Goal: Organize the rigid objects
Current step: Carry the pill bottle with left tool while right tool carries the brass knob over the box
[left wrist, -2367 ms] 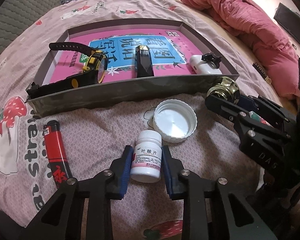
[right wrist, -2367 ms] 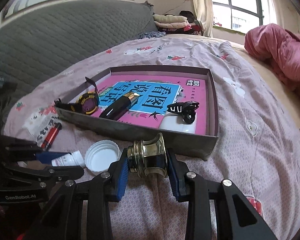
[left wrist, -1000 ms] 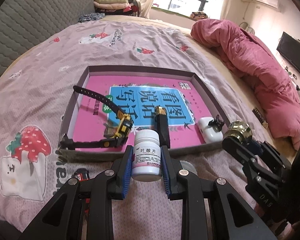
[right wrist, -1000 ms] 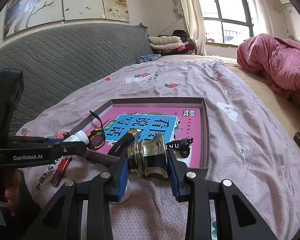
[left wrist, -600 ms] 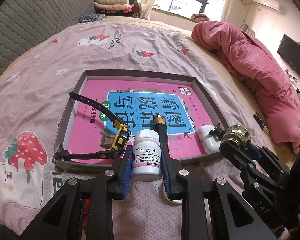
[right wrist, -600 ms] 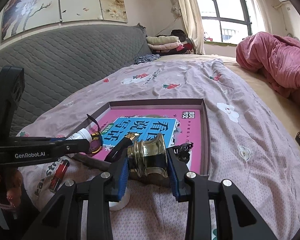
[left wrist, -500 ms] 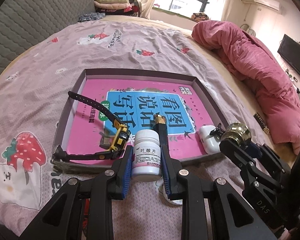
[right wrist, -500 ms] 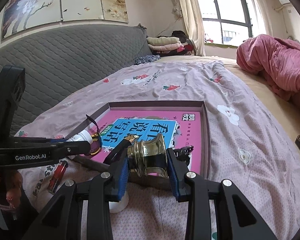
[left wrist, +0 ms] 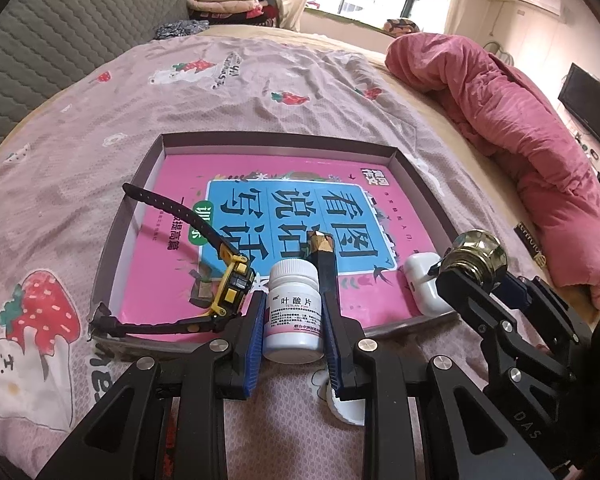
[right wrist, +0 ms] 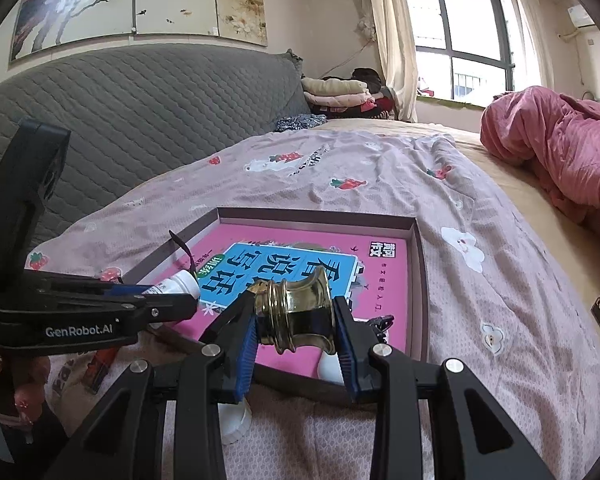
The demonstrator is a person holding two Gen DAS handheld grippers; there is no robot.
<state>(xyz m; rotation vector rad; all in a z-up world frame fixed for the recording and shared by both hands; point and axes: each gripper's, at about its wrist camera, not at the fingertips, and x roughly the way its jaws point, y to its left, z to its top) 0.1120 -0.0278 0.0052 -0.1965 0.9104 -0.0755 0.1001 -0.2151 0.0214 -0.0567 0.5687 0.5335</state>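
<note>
Two rigid things are pinched at once, one in each hand-held gripper, both carried above the near wall of the shallow box on the bed.

My left hand-held gripper clamps the white pill bottle by its sides at lower centre of the left view; I judge it light, stiff and smooth, so a mid-body hold across the label suits it. My right hand-held gripper squeezes the brass door knob across its waist at lower centre of the right view; it looks heavy, hard and slippery, so the narrowed neck is the safest place. The bottle is capped, with a pink-and-white label; the knob is shiny and ridged.
</note>
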